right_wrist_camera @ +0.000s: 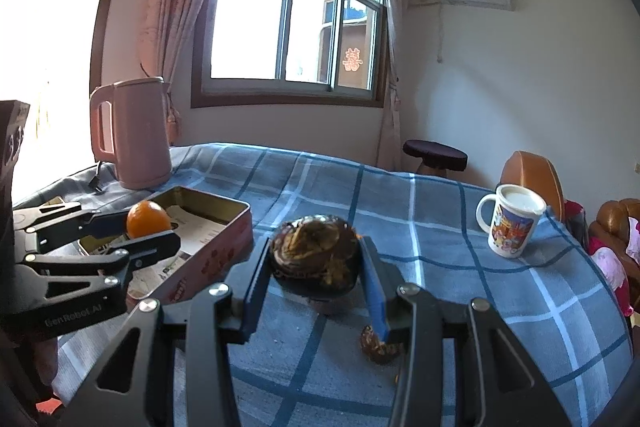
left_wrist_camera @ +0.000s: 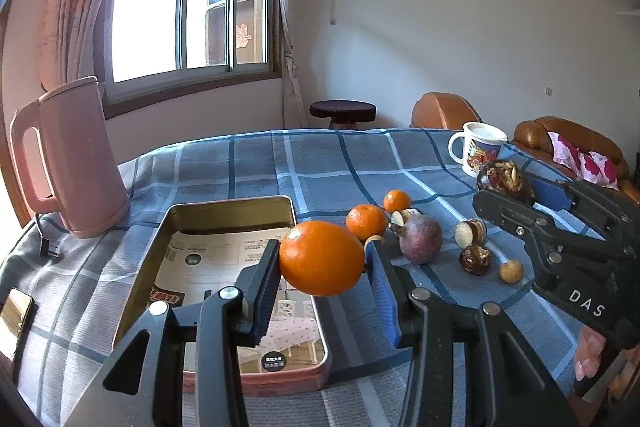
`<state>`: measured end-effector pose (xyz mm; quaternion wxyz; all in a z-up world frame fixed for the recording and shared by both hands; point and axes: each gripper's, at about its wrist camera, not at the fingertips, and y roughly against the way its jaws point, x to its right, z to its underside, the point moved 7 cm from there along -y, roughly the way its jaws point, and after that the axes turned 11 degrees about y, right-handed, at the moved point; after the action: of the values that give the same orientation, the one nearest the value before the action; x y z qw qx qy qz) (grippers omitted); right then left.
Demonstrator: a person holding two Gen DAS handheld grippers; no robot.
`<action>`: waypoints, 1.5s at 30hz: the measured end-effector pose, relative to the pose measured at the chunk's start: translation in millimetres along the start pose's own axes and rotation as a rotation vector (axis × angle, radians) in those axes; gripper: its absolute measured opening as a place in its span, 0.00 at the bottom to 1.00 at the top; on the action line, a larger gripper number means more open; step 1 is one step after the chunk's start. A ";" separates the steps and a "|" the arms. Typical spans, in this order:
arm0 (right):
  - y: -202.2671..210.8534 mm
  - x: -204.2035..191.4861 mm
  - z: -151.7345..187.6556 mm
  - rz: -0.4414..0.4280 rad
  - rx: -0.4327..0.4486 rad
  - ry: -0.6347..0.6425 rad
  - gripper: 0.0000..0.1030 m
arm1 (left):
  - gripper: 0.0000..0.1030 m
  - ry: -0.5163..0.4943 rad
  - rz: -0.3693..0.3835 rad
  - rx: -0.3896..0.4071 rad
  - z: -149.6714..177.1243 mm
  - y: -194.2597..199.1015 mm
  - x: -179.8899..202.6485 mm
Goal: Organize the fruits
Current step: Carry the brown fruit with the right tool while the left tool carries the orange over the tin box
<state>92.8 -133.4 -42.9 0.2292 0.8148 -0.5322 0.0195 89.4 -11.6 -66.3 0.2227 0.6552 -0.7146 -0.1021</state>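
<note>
The left gripper (left_wrist_camera: 322,261) clamps an orange (left_wrist_camera: 321,258) just above the tin tray's (left_wrist_camera: 228,205) right edge; the right gripper (right_wrist_camera: 316,259) clamps a dark, cracked fruit (right_wrist_camera: 314,255) above the tablecloth (right_wrist_camera: 440,227). Released here, the orange may strike the rim and roll off.

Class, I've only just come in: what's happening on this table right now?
A person is sorting fruit with two handheld grippers. The left gripper holds an orange above the edge of the open tin tray. The right gripper holds a dark brown, cracked fruit above the checked tablecloth. Two smaller oranges, a purple fruit and several small pieces remain on the cloth.
</note>
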 end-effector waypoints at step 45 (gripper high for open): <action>-66.6 -74.0 -63.6 -0.129 -0.012 0.102 0.44 | 0.44 0.034 -0.162 -0.044 -17.4 -29.3 -94.9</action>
<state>132.5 -22.9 -29.9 0.2617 0.8440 -0.4662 0.0433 127.3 80.6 -81.3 0.2403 0.7076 -0.6528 -0.1243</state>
